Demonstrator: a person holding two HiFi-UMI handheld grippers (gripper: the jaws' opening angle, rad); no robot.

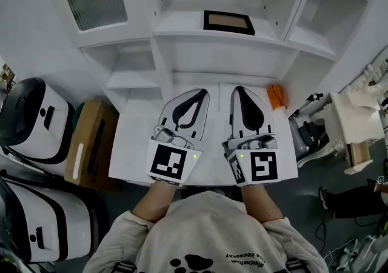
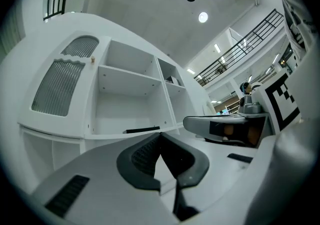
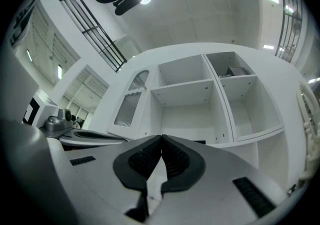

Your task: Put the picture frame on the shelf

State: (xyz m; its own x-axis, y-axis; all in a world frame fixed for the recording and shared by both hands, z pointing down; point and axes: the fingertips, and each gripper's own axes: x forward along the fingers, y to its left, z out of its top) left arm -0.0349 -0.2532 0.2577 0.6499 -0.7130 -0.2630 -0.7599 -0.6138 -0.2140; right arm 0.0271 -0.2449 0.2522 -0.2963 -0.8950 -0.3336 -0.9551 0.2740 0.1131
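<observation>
One picture frame lies flat on the shelf, near the board's front edge, so the placing looks done. Well short of it, over the white counter, the left tool and right tool sit side by side, each clenched on nothing. Next, I judge, they need only keep clear.

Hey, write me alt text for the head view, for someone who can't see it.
A dark picture frame lies flat on a white shelf, seen from above. Below it, a person holds the left gripper and right gripper side by side over a white tabletop, both with jaws shut and empty.
</observation>
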